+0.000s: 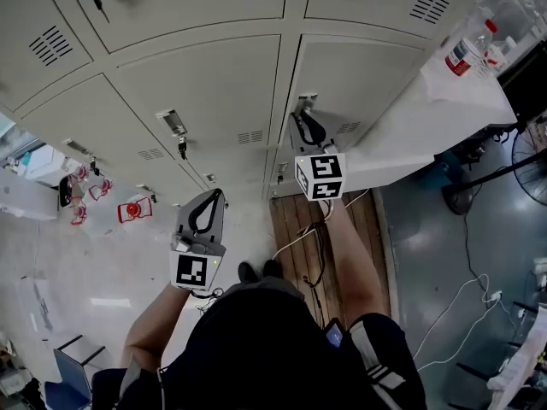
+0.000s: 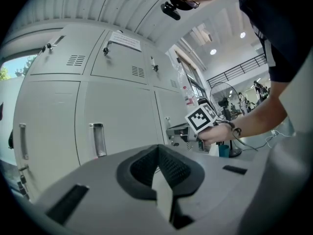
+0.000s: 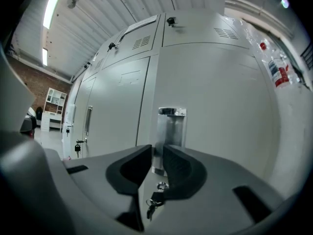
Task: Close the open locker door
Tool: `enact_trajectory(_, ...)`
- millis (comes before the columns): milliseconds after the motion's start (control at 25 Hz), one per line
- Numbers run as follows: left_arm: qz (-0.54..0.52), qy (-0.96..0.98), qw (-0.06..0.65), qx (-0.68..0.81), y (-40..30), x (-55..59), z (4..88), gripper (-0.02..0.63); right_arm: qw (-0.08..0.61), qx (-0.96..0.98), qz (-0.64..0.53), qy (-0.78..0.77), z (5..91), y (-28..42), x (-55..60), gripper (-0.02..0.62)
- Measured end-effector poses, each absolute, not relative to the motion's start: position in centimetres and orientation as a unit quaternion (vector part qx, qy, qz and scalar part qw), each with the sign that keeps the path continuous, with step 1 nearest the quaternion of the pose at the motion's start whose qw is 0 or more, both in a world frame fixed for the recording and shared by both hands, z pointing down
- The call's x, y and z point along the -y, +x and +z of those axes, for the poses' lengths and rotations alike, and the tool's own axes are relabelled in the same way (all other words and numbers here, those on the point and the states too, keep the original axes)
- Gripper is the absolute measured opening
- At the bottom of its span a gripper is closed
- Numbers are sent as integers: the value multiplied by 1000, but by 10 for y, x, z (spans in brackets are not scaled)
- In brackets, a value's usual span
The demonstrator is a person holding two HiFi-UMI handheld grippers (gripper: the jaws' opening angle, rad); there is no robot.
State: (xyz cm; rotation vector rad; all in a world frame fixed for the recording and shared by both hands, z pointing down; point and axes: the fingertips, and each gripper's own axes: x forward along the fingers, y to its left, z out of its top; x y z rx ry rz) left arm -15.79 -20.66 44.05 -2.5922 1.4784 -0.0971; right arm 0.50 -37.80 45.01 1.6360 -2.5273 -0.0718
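A tall locker bank (image 1: 205, 84) of pale grey metal doors fills the wall. The locker door (image 1: 367, 84) in question sits in the bank's right-hand column, straight ahead of the right arm, and lies about level with its neighbours. A person (image 1: 273, 340) in dark clothes stands facing it with both arms stretched forward. The right gripper (image 3: 157, 151) points level at this door, its jaws drawn to a narrow slit around the lower part of the recessed metal handle (image 3: 171, 126). The left gripper (image 2: 157, 148) hangs back from the lockers, lower and to the left, jaws pressed together with nothing in them. A small bunch of keys (image 3: 155, 199) dangles from the lock just under the handle
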Motion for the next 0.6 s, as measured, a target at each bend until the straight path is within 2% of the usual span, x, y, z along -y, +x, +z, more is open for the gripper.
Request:
enact_trajectory(320,-33,-859,69,-506,-151,209,441,3,59,814,-36,577,449,9,380,46)
enact_trajectory(600,-34,-857,69,-509,-147,207,439,3,84,799,-63,592,449,6,378,49)
